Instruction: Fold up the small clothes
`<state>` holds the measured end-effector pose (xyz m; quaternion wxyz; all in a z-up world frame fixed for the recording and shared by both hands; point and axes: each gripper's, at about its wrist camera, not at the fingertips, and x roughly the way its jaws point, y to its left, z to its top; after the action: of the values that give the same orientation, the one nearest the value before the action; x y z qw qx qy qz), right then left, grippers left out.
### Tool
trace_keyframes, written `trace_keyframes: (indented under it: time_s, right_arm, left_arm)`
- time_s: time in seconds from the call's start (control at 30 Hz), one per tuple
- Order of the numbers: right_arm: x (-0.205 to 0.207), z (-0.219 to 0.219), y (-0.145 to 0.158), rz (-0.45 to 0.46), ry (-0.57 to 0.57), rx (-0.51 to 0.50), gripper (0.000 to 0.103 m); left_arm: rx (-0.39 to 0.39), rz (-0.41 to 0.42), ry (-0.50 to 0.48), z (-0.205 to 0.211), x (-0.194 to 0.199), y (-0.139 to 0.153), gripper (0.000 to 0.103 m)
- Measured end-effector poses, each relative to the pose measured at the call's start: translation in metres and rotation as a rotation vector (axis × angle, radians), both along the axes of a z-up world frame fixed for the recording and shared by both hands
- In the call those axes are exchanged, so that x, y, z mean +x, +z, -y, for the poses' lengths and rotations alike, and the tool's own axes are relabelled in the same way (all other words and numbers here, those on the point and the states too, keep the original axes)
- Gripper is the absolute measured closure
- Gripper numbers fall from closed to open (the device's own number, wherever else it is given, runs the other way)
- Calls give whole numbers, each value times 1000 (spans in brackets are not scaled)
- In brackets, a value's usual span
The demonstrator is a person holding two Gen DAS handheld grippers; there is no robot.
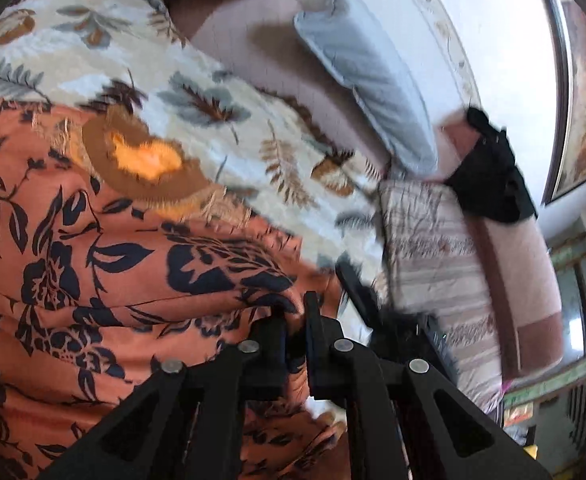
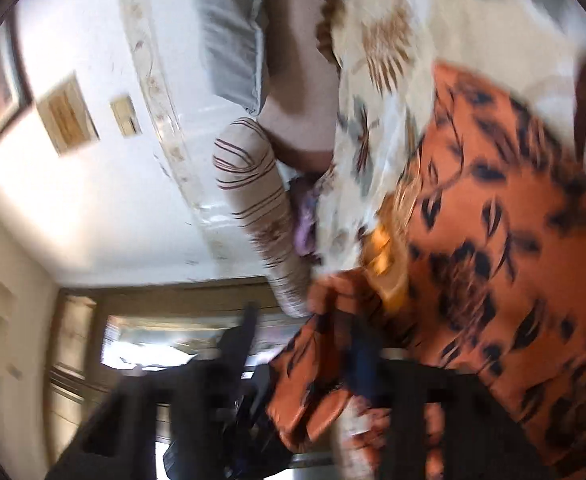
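Left gripper (image 1: 295,312) nearly closed, pinching orange flowered garment (image 1: 93,260) spread over leaf-print bedspread (image 1: 221,92). Right gripper (image 2: 313,344) blurred; cloth bunched at its fingers, grip unclear. Only left view shows black bag (image 1: 489,176).

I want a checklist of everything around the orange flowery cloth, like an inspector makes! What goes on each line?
Surface: a bed with a leaf-print bedspread.
Job's things: orange floral garment, spread and rumpled on the bedspread.
Clutter: grey pillow, striped pillow, purple cloth by the striped pillow, black cloth on the bed's far edge.
Grippers: left gripper shut on a fold of the garment; right gripper blurred, garment edge between its fingers, jaw state unclear.
Cables: nothing seen.
Surroundings: white wall, framed picture, wall plates.
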<state>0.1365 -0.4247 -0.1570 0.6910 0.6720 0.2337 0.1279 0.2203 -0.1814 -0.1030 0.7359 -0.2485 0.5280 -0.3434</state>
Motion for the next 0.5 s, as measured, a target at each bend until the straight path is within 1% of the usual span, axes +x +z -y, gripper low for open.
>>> trace_keyframes:
  time_s: [0.03, 0.07, 0.1, 0.13, 0.2, 0.27, 0.3, 0.33, 0.37, 0.4, 0.47, 0.5]
  right_arm:
    - [2, 0, 0, -17, -2, -38, 81]
    - [4, -1, 2, -46, -4, -91, 86]
    - [5, 0, 5, -94, -16, -168, 86]
    - [6, 2, 6, -123, -25, -215, 86]
    - [9, 5, 14, -213, -50, -370, 87]
    - [11, 7, 25, -316, -104, -551, 87]
    - [8, 11, 30, -349, -152, -621, 87]
    - [4, 16, 34, -357, -187, -645, 83]
    - [1, 19, 36, -358, -208, -643, 83]
    - [-3, 24, 40, -341, -225, -622, 83]
    - [-6, 25, 45, -305, -226, -620, 83]
    - [-9, 24, 47, -294, -222, -633, 83]
  left_arm:
    - [14, -14, -18, -1, -1, -5, 95]
    - [39, -24, -43, -1, -2, -9, 92]
    - [57, -27, -70, -3, -5, -11, 91]
    - [76, -23, -98, -5, -7, -13, 90]
    - [140, 12, -149, -15, -14, -12, 83]
    - [182, 61, -180, -29, -19, -9, 68]
    - [205, 89, -177, -40, -18, -7, 65]
    - [234, 114, -158, -53, -16, -5, 63]
    - [255, 130, -133, -62, -13, -3, 62]
    - [278, 146, -99, -77, -7, -1, 62]
    - [341, 170, -24, -99, 4, 0, 62]
    - [390, 190, 25, -112, 11, 0, 62]
